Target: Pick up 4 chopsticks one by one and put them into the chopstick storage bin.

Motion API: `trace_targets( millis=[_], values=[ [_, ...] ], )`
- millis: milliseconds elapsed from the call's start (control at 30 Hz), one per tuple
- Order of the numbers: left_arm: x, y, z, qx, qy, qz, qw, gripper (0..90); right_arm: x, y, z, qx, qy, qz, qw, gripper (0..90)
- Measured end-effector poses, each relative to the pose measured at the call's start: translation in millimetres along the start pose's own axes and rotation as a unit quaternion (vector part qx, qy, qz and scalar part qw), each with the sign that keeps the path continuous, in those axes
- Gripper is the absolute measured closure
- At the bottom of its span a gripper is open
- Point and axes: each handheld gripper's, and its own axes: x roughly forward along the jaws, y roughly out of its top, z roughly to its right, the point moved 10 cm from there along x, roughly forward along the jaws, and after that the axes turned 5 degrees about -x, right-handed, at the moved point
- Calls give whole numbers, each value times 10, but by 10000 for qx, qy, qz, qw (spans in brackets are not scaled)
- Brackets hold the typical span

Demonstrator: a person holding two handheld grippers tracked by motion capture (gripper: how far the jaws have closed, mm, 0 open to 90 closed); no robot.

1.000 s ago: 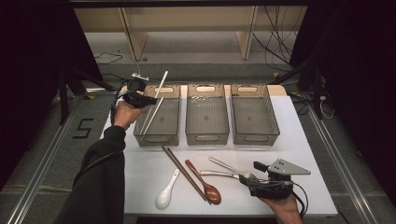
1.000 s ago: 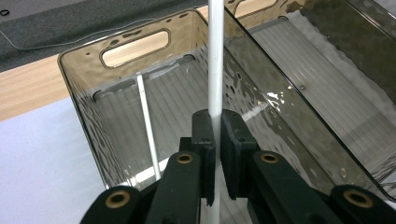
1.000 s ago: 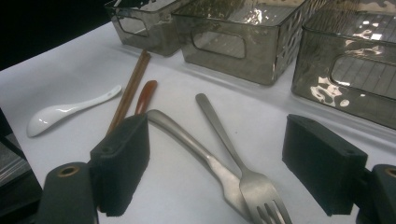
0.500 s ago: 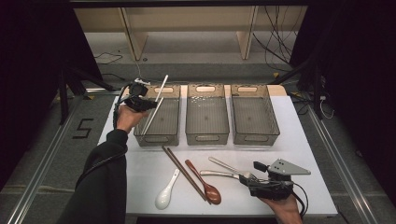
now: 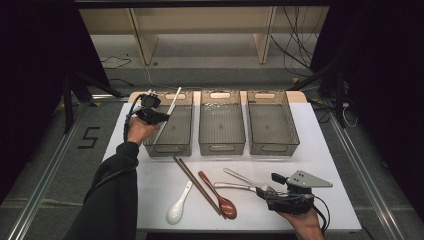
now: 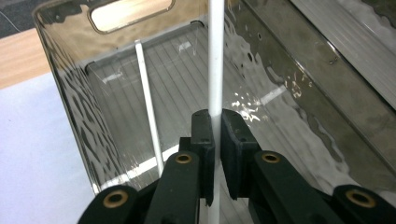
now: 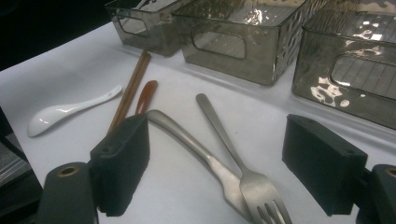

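My left gripper (image 5: 161,116) (image 6: 215,120) is shut on a white chopstick (image 5: 173,102) (image 6: 215,56), which slants up over the left clear bin (image 5: 167,149) (image 6: 70,93). A second white chopstick (image 6: 148,105) lies inside that bin. Near the front right of the table my right gripper (image 5: 270,186) (image 7: 223,158) stands open, low over the table. A metal fork (image 5: 244,177) (image 7: 254,186) and another metal utensil's handle (image 5: 231,186) (image 7: 182,135) lie between its jaws, untouched.
Two more clear bins, middle (image 5: 221,149) and right (image 5: 274,149), stand in the row. On the white table (image 5: 330,150) lie brown chopsticks (image 5: 196,183) (image 7: 130,86), a brown spoon (image 5: 220,200) (image 7: 145,95) and a white spoon (image 5: 178,206) (image 7: 60,112).
My left hand has sunk a little toward the left bin with the white chopstick still gripped. The right gripper has stayed put.
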Motion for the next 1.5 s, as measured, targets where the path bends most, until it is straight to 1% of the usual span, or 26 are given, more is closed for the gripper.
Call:
trace_targets(
  millis=[167,267,400,500,533,700,767,833,867,933,1033,1100,1167,1233,1267,1333,1367,1433,1500],
  values=[
    [21,-27,-12,-52,38,-35,10000,826,3,-1,-1,0,-1,-7,10000,239],
    [21,-29,-17,-67,60,-4,10000,821,2,-1,-2,-3,-2,-6,10000,239],
    [-6,-18,-26,-89,66,51,9999,784,2,-2,-2,-3,1,-11,10000,239],
    [-46,-8,-27,-29,73,82,9999,738,3,-2,-2,-6,2,-9,10000,239],
    [-68,-3,-13,-39,53,112,9999,719,3,-1,-1,-2,-1,-9,10000,239],
    [-235,9,112,50,-185,240,9995,627,4,-4,0,1,0,-18,10000,239],
    [-307,-1,193,148,-274,280,9991,582,5,-3,-4,-11,4,-18,10000,239],
    [-386,-27,280,324,-321,285,9986,533,6,-3,-5,-9,3,-19,10000,239],
    [-413,-34,305,365,-341,304,9983,520,7,-2,-4,-9,3,-19,10000,239],
    [-484,-61,368,380,-422,328,9978,487,7,-3,-5,-10,3,-23,10000,239],
    [-564,-111,453,404,-605,383,9966,455,11,-5,-8,-11,5,-34,10000,239],
    [-601,-168,519,509,-685,374,9956,430,13,-9,-11,-17,16,-49,10000,239],
    [-627,-225,593,573,-754,394,9947,411,15,-10,-7,-16,11,-52,10000,240],
    [-651,-286,672,687,-842,382,9933,396,13,-7,-8,-3,11,-48,10000,239],
    [-660,-314,714,752,-874,382,9926,389,14,-8,-9,-4,11,-50,10000,239],
    [-676,-375,802,967,-952,340,9902,381,17,-10,-9,-12,7,-57,10000,239],
    [-682,-399,839,1082,-960,329,9889,376,18,-10,-10,-14,8,-59,10000,239],
    [-690,-449,907,1236,-984,270,9871,367,19,-10,-11,-20,6,-62,10000,239],
    [-692,-500,966,1408,-1021,209,9845,365,17,-10,-9,-16,3,-60,10000,239]
  ],
)
